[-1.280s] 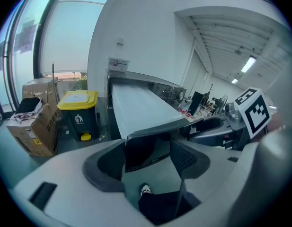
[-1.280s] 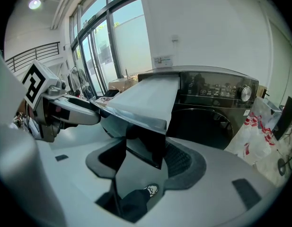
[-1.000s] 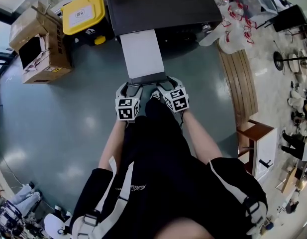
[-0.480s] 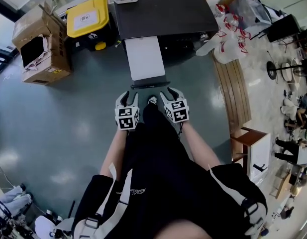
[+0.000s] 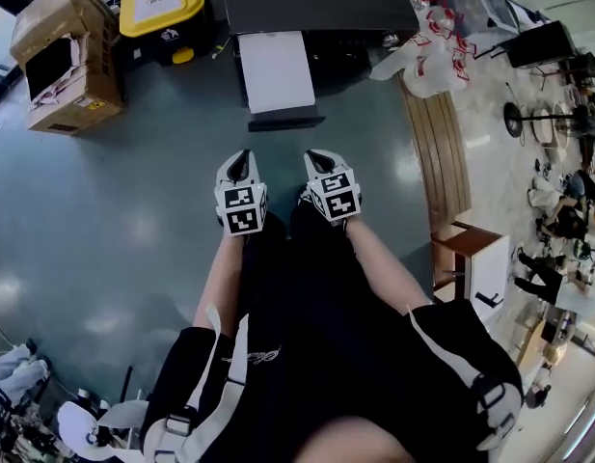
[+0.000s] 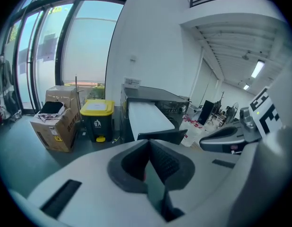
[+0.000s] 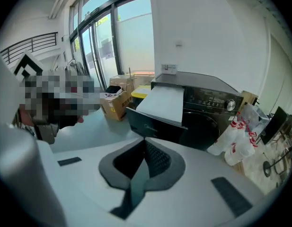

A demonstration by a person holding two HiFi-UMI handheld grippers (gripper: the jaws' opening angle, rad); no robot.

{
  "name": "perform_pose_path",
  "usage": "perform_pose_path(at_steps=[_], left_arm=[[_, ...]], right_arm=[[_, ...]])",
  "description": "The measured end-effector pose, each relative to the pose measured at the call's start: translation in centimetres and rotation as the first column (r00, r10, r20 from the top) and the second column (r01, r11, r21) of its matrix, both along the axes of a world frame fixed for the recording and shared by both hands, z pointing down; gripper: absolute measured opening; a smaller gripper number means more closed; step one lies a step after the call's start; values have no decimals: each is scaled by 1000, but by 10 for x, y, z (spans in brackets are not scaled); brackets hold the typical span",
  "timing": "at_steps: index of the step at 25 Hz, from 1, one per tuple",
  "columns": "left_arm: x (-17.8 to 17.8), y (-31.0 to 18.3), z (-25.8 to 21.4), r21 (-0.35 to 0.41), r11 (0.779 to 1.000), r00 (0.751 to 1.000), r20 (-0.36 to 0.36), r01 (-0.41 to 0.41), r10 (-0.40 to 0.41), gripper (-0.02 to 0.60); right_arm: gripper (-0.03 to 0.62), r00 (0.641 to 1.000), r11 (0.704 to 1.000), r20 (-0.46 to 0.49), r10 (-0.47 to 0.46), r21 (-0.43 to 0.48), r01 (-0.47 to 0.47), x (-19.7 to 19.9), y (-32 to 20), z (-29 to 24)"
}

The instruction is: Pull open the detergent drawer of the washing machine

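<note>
Light source: daylight is being let in through the tall windows (image 6: 84, 51); a ceiling strip lamp (image 6: 257, 69) is being shown lit.
Brightness: the room is being lit evenly and fairly brightly; the panes are being washed out to a pale tone.
Glare: soft bright patches are being thrown back by the glossy floor (image 5: 133, 230).
Colour: a cool bluish cast is being laid over the left gripper view.
Distortion: straight lines are being bent towards the edges; the corners of both gripper views are being cut off by a dark round border.
Focus: the nearest foreground is being rendered soft.
</note>
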State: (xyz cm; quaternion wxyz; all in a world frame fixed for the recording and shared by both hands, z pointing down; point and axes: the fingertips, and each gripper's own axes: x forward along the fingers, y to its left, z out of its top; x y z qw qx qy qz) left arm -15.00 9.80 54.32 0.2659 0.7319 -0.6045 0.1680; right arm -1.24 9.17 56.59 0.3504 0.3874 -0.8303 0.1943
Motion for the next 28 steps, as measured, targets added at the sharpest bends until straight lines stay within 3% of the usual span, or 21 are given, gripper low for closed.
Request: perform_pose_path(at_steps=[6, 11, 15, 19, 24, 26, 28], left_arm=[[1, 4, -20, 26, 1000, 1000, 15, 17, -18, 25], [13, 1, -35, 45, 998, 999, 21, 33, -34, 25], [30, -11, -56, 67, 997, 998, -60, 38, -34, 25], [36, -29, -94, 135, 990, 996, -82, 27, -16, 25], [46, -56, -162, 281, 959, 993, -114, 30, 2, 21], [51, -64, -190, 354, 935, 995, -97, 20, 15, 21], [58, -67, -222, 441, 898, 998, -52, -12, 39, 21]], right_arm=[[9, 995, 996, 43, -90, 8, 89, -19, -3, -23], [9, 986, 994, 125, -107, 40, 103, -25, -14, -55], [9, 980, 990, 167, -110, 107, 93, -24, -28, -83], [9, 970, 980, 222, -103, 191, 60, -24, -46, -123], [9, 958, 959, 273, -89, 283, 9, -10, -74, -183], [9, 954, 944, 283, -94, 329, -5, -3, -83, -207], [9, 951, 929, 293, -102, 370, -14, 3, -89, -229]])
